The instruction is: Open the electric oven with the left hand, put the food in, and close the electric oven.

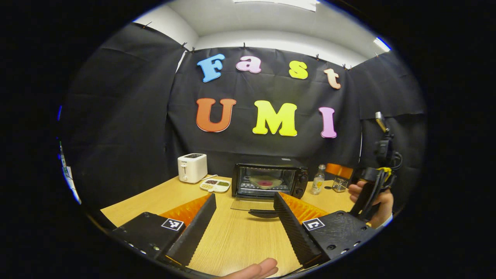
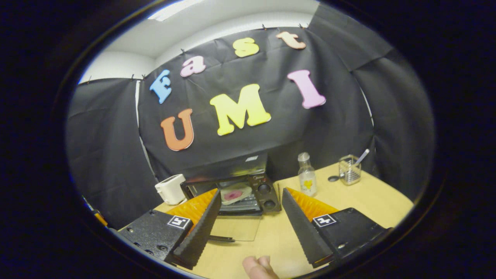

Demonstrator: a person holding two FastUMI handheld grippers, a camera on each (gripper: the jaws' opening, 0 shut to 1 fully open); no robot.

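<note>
Your left tongs (image 1: 244, 223) and right tongs (image 2: 252, 228) are hovering wide, empty; food (image 1: 265, 182) is sitting inside the oven (image 1: 269, 180) at frame centre, so you're closing its lowered door (image 1: 252, 205) next.

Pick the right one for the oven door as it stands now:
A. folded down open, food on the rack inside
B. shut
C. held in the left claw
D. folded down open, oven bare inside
A: the oven has its glass door lying flat on the table in front, and the food sits on the rack inside.
</note>
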